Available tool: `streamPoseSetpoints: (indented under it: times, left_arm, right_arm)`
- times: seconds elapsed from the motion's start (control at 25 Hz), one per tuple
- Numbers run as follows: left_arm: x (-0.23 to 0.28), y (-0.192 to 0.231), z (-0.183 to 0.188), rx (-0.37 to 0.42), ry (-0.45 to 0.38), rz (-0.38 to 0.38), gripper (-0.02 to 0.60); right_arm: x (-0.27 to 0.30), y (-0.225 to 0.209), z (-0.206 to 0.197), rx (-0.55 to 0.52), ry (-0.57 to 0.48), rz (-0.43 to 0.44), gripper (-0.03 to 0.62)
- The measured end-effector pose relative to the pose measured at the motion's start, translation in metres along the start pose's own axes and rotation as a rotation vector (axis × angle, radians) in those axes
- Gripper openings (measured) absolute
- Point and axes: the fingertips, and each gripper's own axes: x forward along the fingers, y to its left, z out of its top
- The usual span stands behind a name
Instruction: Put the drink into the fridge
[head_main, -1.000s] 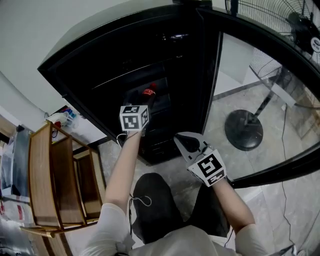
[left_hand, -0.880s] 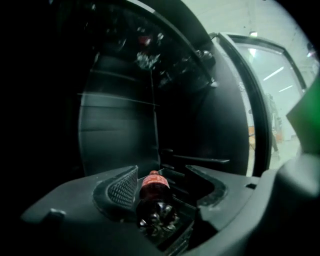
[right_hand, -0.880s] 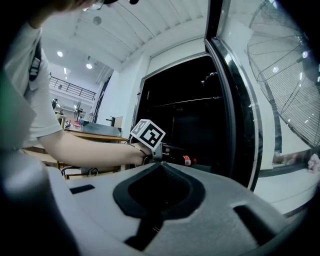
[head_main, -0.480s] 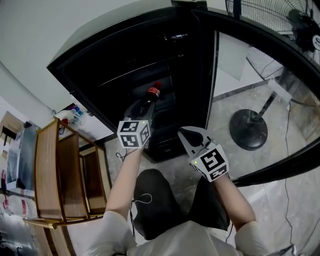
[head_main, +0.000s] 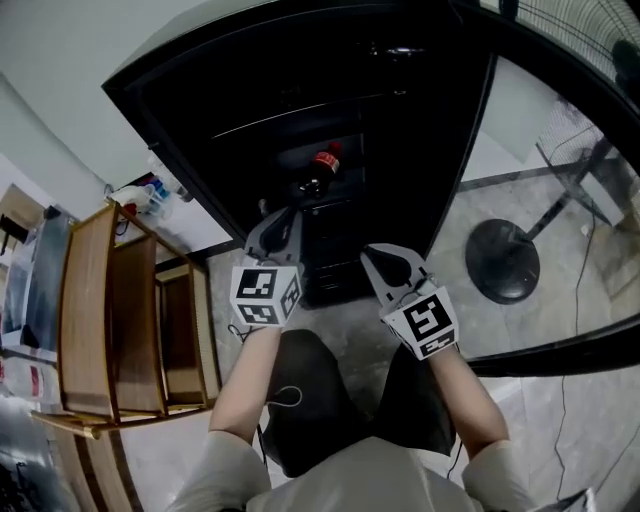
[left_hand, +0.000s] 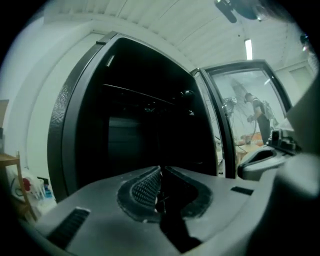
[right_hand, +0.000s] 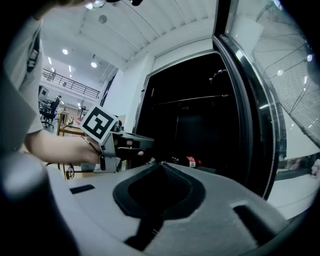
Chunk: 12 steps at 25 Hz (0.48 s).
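Observation:
A dark cola bottle (head_main: 318, 172) with a red label lies on a shelf inside the open black fridge (head_main: 200, 150); it also shows in the right gripper view (right_hand: 187, 161). My left gripper (head_main: 287, 214) is just outside the fridge's opening, a short way in front of the bottle and apart from it. Its jaws have just been closing and now meet with nothing between them (left_hand: 159, 171). My right gripper (head_main: 384, 258) hangs beside it at the right, level, with its jaws together and empty (right_hand: 159, 165).
The fridge's glass door (head_main: 560, 345) stands swung open at the right. Behind it is a standing fan's round base (head_main: 503, 262). A wooden shelf rack (head_main: 110, 330) stands at the left, with small bottles (head_main: 140, 195) behind it. The person's legs are below the grippers.
The left gripper has drawn back out of the fridge toward the person, leaving the bottle on the shelf, and its jaws have gone from wide to shut. The right gripper has barely moved.

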Motion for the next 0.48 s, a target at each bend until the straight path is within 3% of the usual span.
streamPoseSetpoints:
  times: [0.2,0.48]
  left_arm:
    - [-0.017,0.011,-0.015,-0.016,0.003,-0.001,0.015]
    - [-0.007,0.01,-0.035,-0.036,0.001,0.012,0.011]
  right_arm:
    - [0.016,0.012,0.001,-0.006,-0.003,0.035,0.002]
    - [0.034,-0.011,0.015,-0.014,-0.023,0.028,0.002]
